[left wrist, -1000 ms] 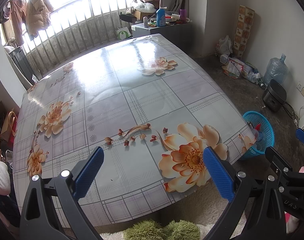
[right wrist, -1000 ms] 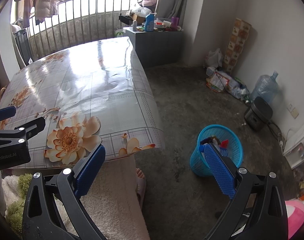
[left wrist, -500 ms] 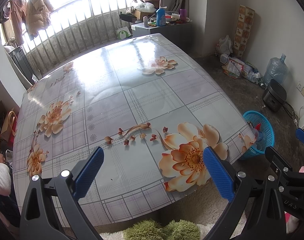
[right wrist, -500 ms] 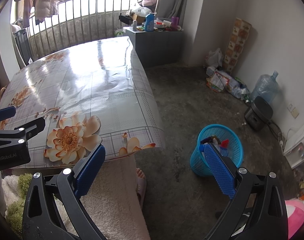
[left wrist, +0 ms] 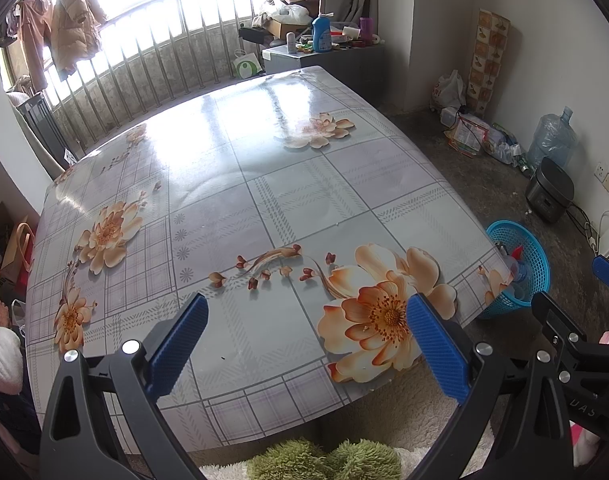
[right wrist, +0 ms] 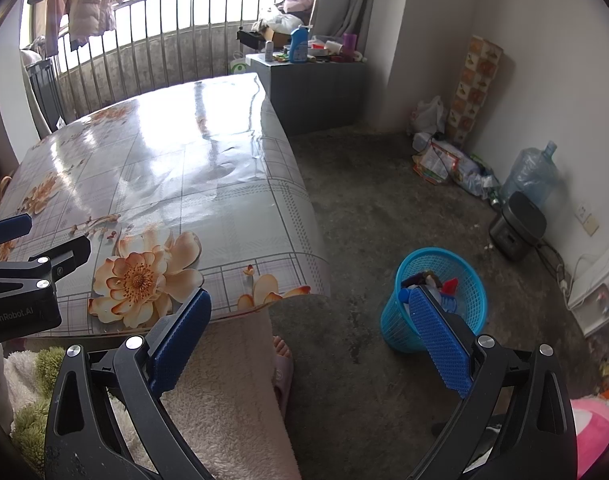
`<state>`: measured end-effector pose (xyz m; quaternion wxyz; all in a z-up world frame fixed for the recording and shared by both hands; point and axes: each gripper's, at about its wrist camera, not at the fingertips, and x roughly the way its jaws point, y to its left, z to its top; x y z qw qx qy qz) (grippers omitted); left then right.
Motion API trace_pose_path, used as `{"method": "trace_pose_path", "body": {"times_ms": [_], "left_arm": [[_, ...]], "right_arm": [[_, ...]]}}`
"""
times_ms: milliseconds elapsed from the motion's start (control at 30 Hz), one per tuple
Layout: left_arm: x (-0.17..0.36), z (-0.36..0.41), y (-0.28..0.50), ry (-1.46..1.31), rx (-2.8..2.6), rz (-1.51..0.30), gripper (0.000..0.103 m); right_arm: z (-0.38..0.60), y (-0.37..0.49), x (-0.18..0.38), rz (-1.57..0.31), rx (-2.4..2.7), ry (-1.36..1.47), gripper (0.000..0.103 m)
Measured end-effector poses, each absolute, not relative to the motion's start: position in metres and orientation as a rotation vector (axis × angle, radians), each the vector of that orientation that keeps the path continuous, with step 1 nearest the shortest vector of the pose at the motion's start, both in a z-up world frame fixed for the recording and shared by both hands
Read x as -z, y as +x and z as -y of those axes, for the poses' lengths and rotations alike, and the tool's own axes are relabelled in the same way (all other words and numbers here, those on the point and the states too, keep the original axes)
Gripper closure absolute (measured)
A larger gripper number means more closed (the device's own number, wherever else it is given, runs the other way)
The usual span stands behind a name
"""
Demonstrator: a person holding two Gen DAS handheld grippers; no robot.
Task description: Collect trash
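Observation:
A blue mesh basket stands on the concrete floor to the right of the table and holds bottles and other trash; it also shows in the left wrist view. My left gripper is open and empty above the near edge of the flowered table. My right gripper is open and empty, held over the floor between the table corner and the basket. No loose trash shows on the tabletop.
A grey cabinet with bottles stands behind the table. Bags and wrappers, a water jug and a black cooker line the right wall. A person's foot in a slipper sits by the table corner.

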<state>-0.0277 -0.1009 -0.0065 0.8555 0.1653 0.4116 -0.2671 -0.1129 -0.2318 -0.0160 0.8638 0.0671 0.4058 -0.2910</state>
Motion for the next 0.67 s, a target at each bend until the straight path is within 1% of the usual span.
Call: {"method": "trace_pose_path", "body": {"times_ms": [667], "left_arm": [[0.0080,0.0999,-0.0271,0.349,0.561,-0.869,0.006]], "right_arm": [[0.2327,-0.1132,0.0152,-0.851,0.609,0.142,0.008]]}}
